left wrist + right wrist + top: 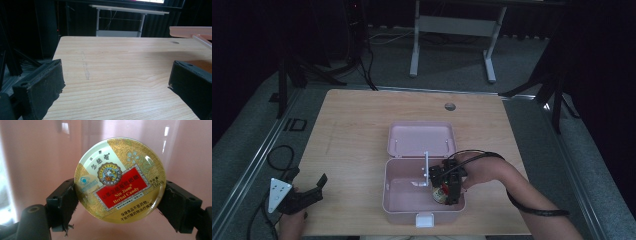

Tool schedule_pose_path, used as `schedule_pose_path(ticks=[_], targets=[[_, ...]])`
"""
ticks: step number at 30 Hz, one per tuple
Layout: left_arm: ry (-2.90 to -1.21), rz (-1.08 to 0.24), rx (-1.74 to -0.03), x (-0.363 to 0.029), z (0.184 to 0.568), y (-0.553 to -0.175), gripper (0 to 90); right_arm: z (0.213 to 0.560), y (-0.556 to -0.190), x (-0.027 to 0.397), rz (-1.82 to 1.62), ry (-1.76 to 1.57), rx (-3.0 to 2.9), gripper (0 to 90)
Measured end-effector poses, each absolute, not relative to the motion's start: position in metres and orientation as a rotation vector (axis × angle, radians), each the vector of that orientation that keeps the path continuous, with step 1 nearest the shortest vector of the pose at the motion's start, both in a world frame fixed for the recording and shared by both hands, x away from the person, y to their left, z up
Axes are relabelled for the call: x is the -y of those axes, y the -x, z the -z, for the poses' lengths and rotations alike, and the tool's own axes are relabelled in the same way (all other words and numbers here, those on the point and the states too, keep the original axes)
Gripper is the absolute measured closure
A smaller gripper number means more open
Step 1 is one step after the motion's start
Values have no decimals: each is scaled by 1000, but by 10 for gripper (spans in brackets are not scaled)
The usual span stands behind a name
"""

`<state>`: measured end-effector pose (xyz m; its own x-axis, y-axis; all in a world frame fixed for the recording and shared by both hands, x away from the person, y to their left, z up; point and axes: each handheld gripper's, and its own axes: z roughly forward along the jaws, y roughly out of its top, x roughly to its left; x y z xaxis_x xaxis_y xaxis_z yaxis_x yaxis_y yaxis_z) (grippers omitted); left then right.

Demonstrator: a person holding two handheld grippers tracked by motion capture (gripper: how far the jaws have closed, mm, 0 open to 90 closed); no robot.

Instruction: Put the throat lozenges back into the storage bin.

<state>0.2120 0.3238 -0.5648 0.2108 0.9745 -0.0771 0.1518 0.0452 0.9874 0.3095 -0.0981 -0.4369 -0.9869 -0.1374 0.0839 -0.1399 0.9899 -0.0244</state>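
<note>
A round gold candy tin with a red label is clamped at its two sides between the jaws of my right gripper. It hangs just over the floor of an open pink box, in its right front corner. From above, the tin shows under the right gripper. The box lid lies open behind the box. My left gripper rests open at the table's front left corner, with bare wood between its jaws. The pink lid edge shows at the upper right of the left gripper view.
A white latch sticks out from the box's front wall. A thin white stay stands between lid and box. A round cable hole sits near the table's far edge. Stand legs and a desk frame stand beyond the table.
</note>
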Motion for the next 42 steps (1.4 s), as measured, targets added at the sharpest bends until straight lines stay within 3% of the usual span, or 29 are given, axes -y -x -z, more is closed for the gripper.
schedule_pose_path(ticks=[27, 37, 42], targets=[[-1368, -928, -1176, -324, 565, -212, 3, 477, -313, 91, -171, -213, 2970, 182], [-1369, -928, -1176, -324, 565, -212, 3, 463, -312, 93, -114, -218, 2996, 149], [-1370, -929, -1177, -324, 565, -212, 3, 438, -313, 98, 35, -194, 3043, 128]])
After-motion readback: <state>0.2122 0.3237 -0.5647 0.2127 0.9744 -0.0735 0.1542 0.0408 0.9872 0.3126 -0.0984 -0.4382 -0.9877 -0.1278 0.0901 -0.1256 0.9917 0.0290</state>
